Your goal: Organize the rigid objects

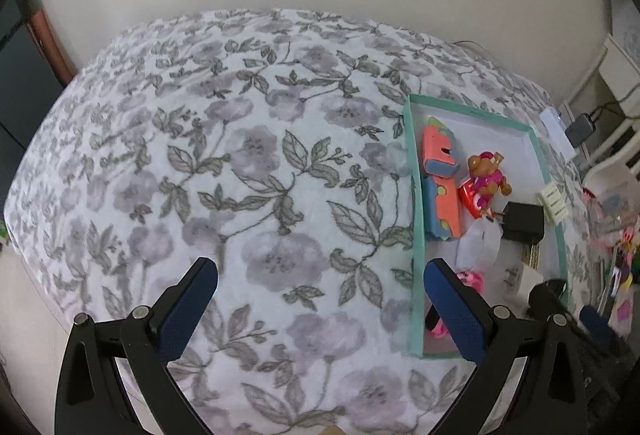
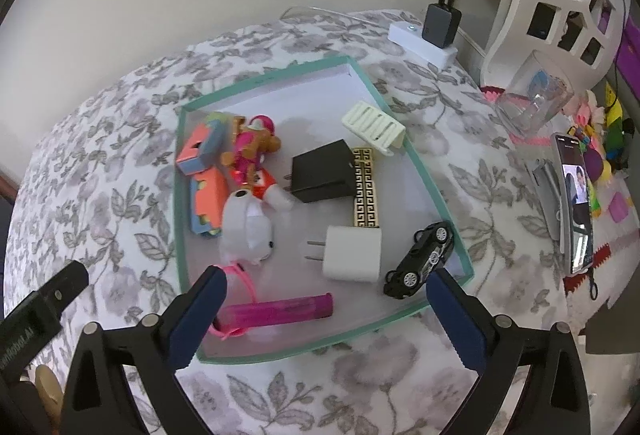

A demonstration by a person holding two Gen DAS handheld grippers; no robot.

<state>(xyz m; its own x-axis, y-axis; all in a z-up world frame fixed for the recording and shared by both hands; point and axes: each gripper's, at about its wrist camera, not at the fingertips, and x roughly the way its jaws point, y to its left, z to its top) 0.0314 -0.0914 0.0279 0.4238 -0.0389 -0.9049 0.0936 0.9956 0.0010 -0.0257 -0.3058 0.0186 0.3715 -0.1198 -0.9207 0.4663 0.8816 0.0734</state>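
I am making out only one piece of lettering — white characters printed along the black housing of my left gripper (image 2: 38, 319), showing at the left edge of the right wrist view. It is running sideways and cut off; the tail seems to be reading "Robot" — the rest is staying too blurred.
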